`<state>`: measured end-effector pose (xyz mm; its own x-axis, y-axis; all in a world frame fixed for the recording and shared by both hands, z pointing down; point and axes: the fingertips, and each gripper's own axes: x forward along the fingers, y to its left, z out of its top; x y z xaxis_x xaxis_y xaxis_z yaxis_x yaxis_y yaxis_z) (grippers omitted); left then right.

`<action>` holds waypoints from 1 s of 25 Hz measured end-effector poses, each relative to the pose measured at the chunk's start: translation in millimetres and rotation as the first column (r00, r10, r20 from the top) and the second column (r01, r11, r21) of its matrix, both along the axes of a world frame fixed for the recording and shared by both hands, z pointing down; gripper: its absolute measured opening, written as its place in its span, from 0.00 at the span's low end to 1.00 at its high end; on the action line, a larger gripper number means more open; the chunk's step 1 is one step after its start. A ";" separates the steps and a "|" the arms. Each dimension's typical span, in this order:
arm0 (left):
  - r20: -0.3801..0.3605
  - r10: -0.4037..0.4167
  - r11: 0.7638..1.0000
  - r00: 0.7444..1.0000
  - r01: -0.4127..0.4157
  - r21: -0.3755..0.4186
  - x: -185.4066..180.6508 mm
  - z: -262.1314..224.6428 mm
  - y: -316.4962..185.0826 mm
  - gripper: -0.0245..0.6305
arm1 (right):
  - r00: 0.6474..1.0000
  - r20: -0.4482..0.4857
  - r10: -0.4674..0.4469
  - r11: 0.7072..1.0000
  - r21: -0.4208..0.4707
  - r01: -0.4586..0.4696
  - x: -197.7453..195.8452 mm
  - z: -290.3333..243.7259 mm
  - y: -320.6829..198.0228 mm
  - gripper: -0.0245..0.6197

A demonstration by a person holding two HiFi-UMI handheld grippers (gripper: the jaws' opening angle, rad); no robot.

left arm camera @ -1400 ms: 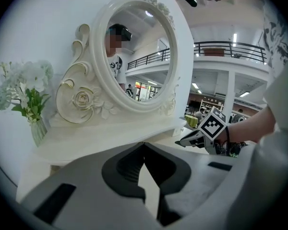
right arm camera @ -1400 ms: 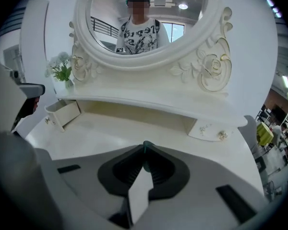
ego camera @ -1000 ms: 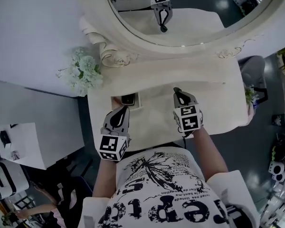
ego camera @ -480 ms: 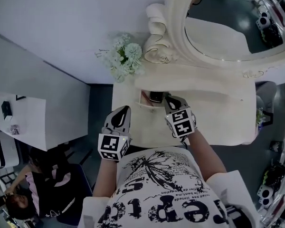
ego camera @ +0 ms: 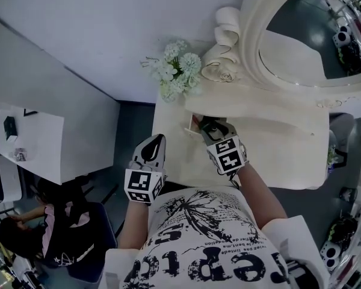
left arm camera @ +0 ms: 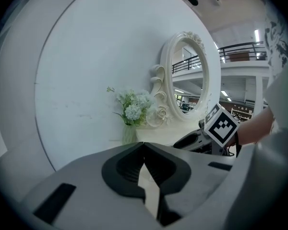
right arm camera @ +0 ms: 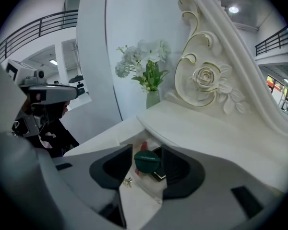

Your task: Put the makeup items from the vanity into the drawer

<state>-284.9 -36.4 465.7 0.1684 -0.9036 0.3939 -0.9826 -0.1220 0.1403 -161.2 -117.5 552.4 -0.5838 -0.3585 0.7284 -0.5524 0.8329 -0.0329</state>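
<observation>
My right gripper (ego camera: 212, 125) hangs over the open drawer (ego camera: 190, 131) at the left end of the white vanity (ego camera: 271, 143). Its jaws have just been opening. In the right gripper view a round dark green makeup item (right arm camera: 147, 160) sits between the spread jaws of the right gripper (right arm camera: 146, 152), with a small gap on either side. Below it, in the drawer (right arm camera: 140, 204), lie a red item (right arm camera: 143, 149) and a flat black item (right arm camera: 159, 175). My left gripper (ego camera: 157, 139) is shut and empty, just left of the vanity's front corner; the left gripper view shows its tips (left arm camera: 144, 145) meeting.
A vase of pale flowers (ego camera: 177, 71) stands at the vanity's back left corner beside the carved oval mirror (ego camera: 301, 47). The wall runs behind. A white desk (ego camera: 24, 143) and a seated person (ego camera: 24, 239) are at the far left.
My right gripper has moved left from the middle of the vanity to above the drawer, and its jaws have spread. The left gripper has drawn back off the drawer's front to the vanity's edge.
</observation>
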 end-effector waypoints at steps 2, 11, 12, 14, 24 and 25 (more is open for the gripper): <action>0.000 0.006 1.000 1.000 -0.006 0.005 -1.1 -1.1 -1.6 0.07 | 1.000 0.004 0.006 1.000 0.002 -0.006 0.9 -1.2 -0.5 0.32; 0.006 0.064 0.997 0.998 -0.064 0.038 7.7 -10.7 -14.7 0.07 | 0.989 0.095 0.115 0.991 0.064 -0.121 16.4 -34.2 -13.0 0.32; 0.008 0.071 0.997 0.997 -0.071 0.043 10.0 -12.7 -16.5 0.07 | 0.986 0.117 0.122 0.989 0.071 -0.131 18.9 -40.8 -13.8 0.31; 0.013 0.087 0.995 0.996 -0.088 0.054 15.4 -16.9 -20.3 0.07 | 0.978 0.153 0.142 0.982 0.103 -0.158 25.7 -54.1 -16.8 0.21; 0.057 0.153 0.979 0.987 -0.160 0.130 32.1 -51.2 -46.5 0.07 | 0.914 0.371 0.164 0.949 0.195 -0.249 56.2 -116.0 -20.0 0.07; 0.061 0.157 0.977 0.986 -0.164 0.137 33.4 -54.4 -48.4 0.07 | 0.903 0.398 0.158 0.944 0.207 -0.257 58.1 -124.0 -19.2 0.07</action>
<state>-251.5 -84.8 411.2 0.2993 -0.9133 0.2760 -0.9538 -0.2938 0.0623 -103.0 -136.6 428.4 -0.6855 -0.6418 0.3439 -0.7017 0.7083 -0.0769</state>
